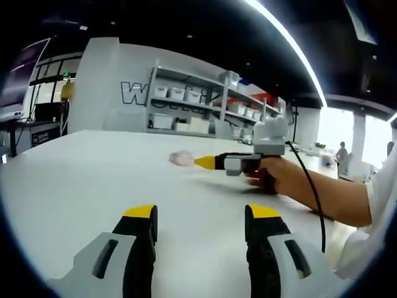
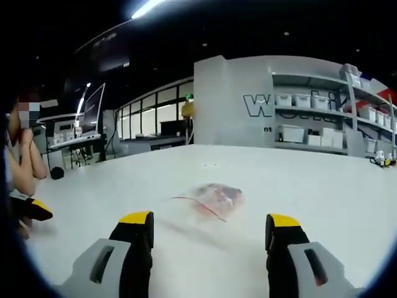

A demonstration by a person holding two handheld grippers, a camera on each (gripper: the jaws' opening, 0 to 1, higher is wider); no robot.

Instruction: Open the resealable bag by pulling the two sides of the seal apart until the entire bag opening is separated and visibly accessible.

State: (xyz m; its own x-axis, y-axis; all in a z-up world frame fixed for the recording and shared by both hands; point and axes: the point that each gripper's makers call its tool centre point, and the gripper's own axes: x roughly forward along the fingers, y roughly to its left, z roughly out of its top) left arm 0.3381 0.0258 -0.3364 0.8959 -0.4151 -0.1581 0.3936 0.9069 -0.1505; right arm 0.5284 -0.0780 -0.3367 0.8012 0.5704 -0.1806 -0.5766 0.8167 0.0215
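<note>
A: Where is the resealable bag (image 2: 214,197)?

B: In the right gripper view it lies flat on the white table (image 2: 322,186), just past the jaw tips, at about twelve o'clock from them. It is clear, with something pinkish inside and a thin red line along one edge, probably the seal strip. Whether that seal is pressed closed is too blurred to tell.

A: And the right gripper (image 2: 209,228)?

B: Its jaws stand wide apart with nothing between them, well short of the bag. I judge it is lined up that way so the bag's edge can pass between the pads.

A: The left one?

B: The left gripper (image 1: 201,220) is also spread wide and holds nothing. From its view the bag (image 1: 182,158) is a small pale lump at twelve o'clock, far across the table. The right gripper (image 1: 206,162) enters at about two o'clock, its yellow tip pointing at the bag, gripped by the person's hand (image 1: 282,177).

A: So nothing is grasped yet?

B: No. The opening looks not yet started. Beyond, shelving (image 2: 322,115) with white bins lines the wall.
</note>
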